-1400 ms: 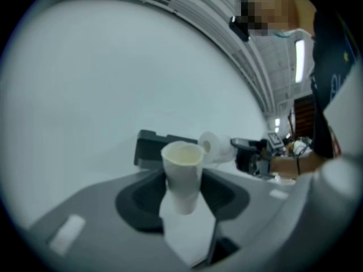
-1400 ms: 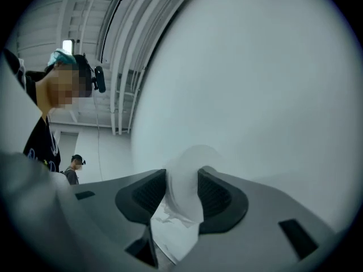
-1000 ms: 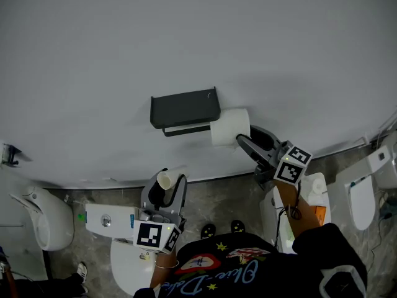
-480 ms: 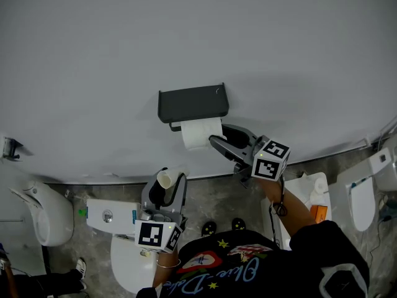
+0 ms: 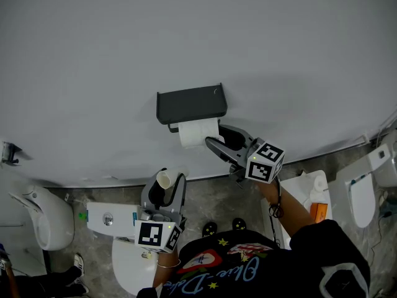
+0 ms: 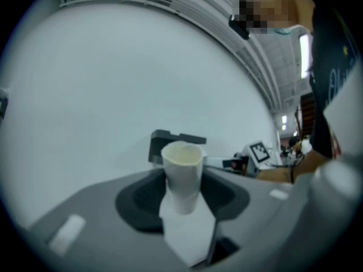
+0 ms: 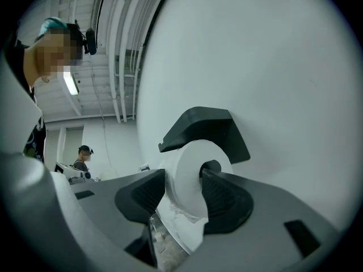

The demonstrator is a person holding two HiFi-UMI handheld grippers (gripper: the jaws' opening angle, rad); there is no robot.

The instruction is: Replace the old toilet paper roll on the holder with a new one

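Change since a second ago: the new toilet paper roll [image 5: 197,133], then off the right end of the holder [image 5: 191,106], now sits directly under its cover, and the right gripper [image 5: 218,139] has travelled left with it. The left gripper [image 5: 165,189] has not moved. The roll is a plump white cylinder with a loose, ragged tail. The holder is a matte dark boxy hood on the smooth grey wall [image 5: 186,36]. The right gripper's jaws are clamped on the roll's two flat ends, its forearm [image 5: 289,208] reaching up-left from the near right. The left gripper, held level near the body, pinches the old core [image 5: 164,179], a pale tube trailing a paper scrap.
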